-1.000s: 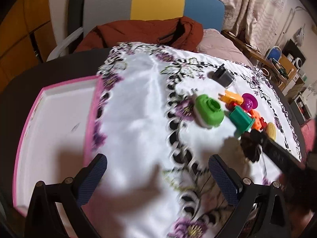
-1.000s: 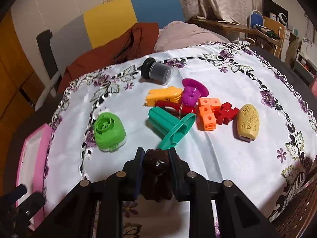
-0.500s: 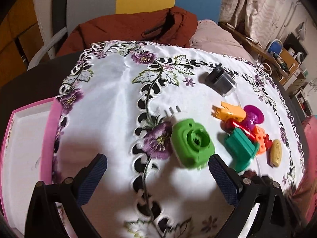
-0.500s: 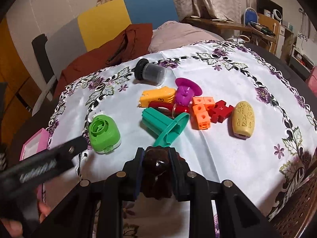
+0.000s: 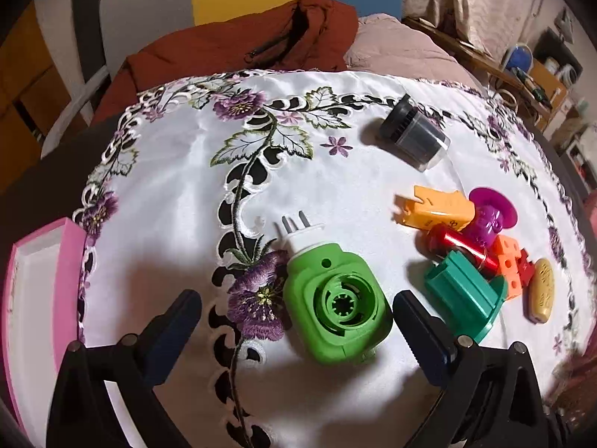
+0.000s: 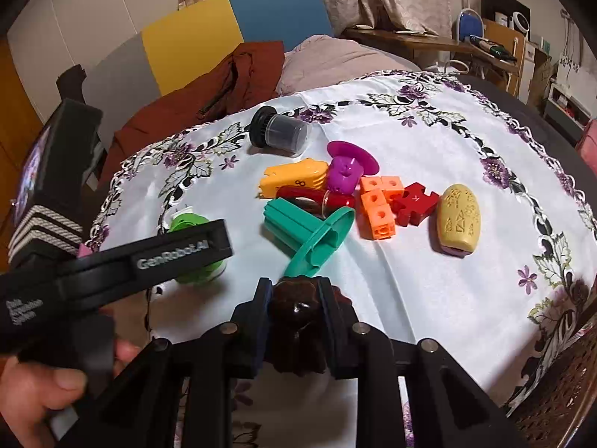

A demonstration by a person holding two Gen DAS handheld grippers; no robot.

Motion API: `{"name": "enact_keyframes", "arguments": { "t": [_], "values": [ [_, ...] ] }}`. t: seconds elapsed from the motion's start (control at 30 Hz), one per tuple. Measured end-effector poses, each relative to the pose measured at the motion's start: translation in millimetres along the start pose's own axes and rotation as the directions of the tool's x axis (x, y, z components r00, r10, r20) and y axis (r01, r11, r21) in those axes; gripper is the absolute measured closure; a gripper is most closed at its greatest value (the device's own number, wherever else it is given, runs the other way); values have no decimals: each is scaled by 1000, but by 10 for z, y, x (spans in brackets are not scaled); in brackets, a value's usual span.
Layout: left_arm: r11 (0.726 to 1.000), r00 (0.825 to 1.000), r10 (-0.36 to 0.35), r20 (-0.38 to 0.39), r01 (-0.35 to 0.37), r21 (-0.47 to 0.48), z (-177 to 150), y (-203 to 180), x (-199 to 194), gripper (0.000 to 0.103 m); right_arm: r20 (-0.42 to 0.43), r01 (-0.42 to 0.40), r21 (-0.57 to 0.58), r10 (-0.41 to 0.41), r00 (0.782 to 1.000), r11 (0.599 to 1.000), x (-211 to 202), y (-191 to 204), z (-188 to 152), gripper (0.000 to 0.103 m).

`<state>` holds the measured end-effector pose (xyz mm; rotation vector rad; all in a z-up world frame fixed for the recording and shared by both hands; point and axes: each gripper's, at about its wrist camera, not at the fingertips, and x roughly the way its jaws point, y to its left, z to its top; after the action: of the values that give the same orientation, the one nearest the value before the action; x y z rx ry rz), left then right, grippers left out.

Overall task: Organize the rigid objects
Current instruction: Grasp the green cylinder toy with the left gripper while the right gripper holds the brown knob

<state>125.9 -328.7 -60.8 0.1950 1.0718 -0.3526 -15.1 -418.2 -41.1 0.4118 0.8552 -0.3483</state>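
Note:
A green plug-in device (image 5: 335, 298) with white prongs lies on the white embroidered cloth, between the wide-apart fingers of my left gripper (image 5: 294, 317), which is open and does not touch it. In the right wrist view that device (image 6: 194, 246) is half hidden behind the left gripper's body. My right gripper (image 6: 294, 298) is shut on a dark brown glossy object (image 6: 298, 317) above the cloth's near side. A cluster of toys lies further right: a teal piece (image 6: 306, 231), a yellow piece (image 6: 294, 179), a purple spool (image 6: 347, 168), orange cubes (image 6: 377, 205), a red puzzle piece (image 6: 414, 201) and a tan oval (image 6: 459, 220).
A pink-rimmed white tray (image 5: 71, 250) sits at the table's left edge. A dark jar (image 5: 414, 138) lies on its side at the back. A chair with a rust jacket (image 5: 242, 52) stands behind the table. A hand (image 6: 44, 388) holds the left gripper.
My left gripper has swung right from over the pink tray and come down around the green device. The right gripper has stayed put with the brown object.

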Motion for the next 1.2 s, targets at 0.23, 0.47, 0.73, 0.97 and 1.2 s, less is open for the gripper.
{"name": "enact_keyframes", "arguments": {
  "t": [0.23,0.47,0.73,0.97,1.2],
  "values": [
    [999,1000,4,23,-5,42,-30,18,-18,0,-1,-10,-4,10,1000,1000,-7,20,-8,79],
    [997,994,52,97,-58,57,-107,110,-125,0,-2,-13,-2,13,1000,1000,-6,16,-7,79],
    [994,986,50,156,-65,90,-43,25,-153,1,-1,-6,-9,6,1000,1000,1,25,0,79],
    [992,993,66,93,-76,103,-47,54,135,21,0,-1,-17,1,1000,1000,1,32,-2,79],
    [983,995,32,97,-49,174,-145,56,105,50,-4,-15,-28,15,1000,999,7,49,-5,79]
  ]
}}
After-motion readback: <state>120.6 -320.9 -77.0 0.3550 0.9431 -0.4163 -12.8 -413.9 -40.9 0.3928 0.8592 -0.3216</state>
